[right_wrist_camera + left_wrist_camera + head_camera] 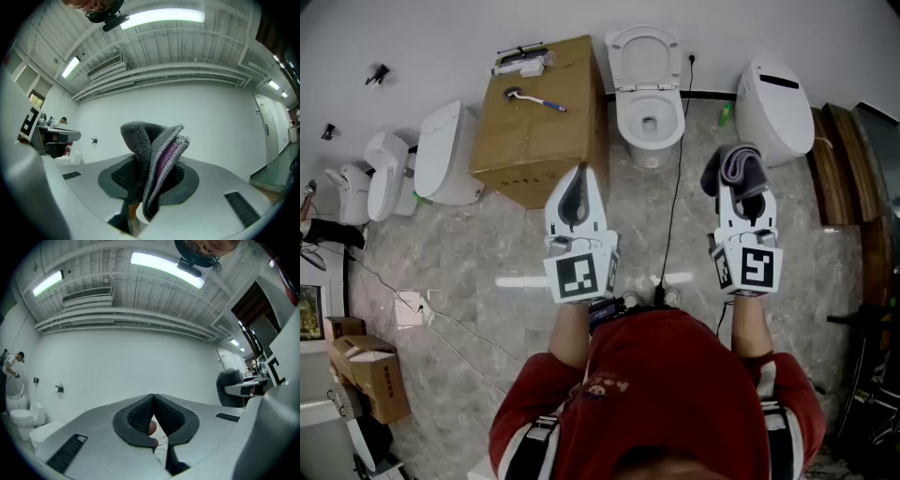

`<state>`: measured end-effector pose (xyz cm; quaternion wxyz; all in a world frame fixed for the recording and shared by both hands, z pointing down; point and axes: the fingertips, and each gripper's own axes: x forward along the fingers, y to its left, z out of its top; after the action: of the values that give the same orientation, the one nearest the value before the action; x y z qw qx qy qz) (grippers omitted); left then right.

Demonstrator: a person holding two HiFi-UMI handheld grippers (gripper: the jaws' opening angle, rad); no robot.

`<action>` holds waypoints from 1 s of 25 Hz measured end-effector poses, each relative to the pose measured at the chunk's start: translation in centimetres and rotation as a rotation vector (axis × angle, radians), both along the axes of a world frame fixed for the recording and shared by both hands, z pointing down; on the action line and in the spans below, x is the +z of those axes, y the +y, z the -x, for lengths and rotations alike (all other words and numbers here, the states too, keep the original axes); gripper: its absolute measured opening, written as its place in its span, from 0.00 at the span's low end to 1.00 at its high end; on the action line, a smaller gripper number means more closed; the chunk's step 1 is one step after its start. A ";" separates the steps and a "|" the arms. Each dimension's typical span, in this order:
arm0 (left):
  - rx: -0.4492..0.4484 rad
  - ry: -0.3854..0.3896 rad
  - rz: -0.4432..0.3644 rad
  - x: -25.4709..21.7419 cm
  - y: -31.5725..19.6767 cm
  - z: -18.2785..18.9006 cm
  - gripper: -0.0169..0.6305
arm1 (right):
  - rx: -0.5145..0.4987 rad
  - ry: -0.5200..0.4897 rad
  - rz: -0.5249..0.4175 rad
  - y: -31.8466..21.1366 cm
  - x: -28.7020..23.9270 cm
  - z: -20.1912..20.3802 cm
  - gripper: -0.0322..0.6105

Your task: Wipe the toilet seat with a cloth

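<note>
right gripper (744, 199) is clamped on a folded grey terry cloth with a purple stripe (737, 167), held in the air on the near side of the white ceramic toilet with its lid raised (628, 120) and off to that toilet's right. left gripper (577, 184) has its jaws pinched together on nothing, hovering near the toilet's left, in front of the big brown cardboard box (546, 131) standing just beside the toilet. cloth and toilet seat are well apart.

Left tool (580, 174) closed, right tool (742, 184) clamped.
</note>
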<state>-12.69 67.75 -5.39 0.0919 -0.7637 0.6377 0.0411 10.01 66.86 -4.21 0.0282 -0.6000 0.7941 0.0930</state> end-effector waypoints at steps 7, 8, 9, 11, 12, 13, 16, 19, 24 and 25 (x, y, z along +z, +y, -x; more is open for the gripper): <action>0.020 -0.002 -0.036 -1.0 0.0 0.8 0.05 | -0.004 0.001 -0.001 0.1 -0.2 1.5 0.21; 0.021 -0.001 -0.040 -1.2 0.0 1.0 0.05 | -0.003 0.002 -0.002 0.0 -0.2 1.8 0.21; 0.021 0.000 -0.040 -1.2 0.0 1.2 0.05 | -0.003 0.002 -0.003 0.0 -0.2 2.1 0.21; 0.015 0.007 -0.022 -1.0 0.0 1.7 0.05 | -0.002 0.002 -0.004 0.0 -0.2 2.6 0.21; 0.014 0.013 -0.014 -0.9 0.0 2.0 0.05 | 0.000 0.001 -0.001 0.1 -0.1 2.8 0.21; 0.014 0.014 -0.009 -0.9 -0.1 2.3 0.05 | 0.003 -0.002 0.002 0.1 0.0 3.1 0.21; 0.030 0.028 -0.018 -1.0 0.0 3.3 0.05 | 0.013 -0.029 0.002 0.4 0.0 3.9 0.21; 0.074 0.043 -0.022 -0.5 0.1 3.6 0.05 | 0.038 -0.044 0.014 0.9 0.1 4.2 0.21; 0.074 0.037 0.011 -0.4 -0.9 4.8 0.05 | 0.074 -0.037 0.001 0.8 -0.1 4.4 0.21; 0.078 0.035 0.006 -0.3 -1.1 4.8 0.05 | 0.076 -0.032 0.002 0.7 0.1 4.4 0.21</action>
<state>-17.51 66.70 -5.65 0.0766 -0.7873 0.6092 0.0562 5.66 67.60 -4.13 0.0369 -0.6310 0.7704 0.0835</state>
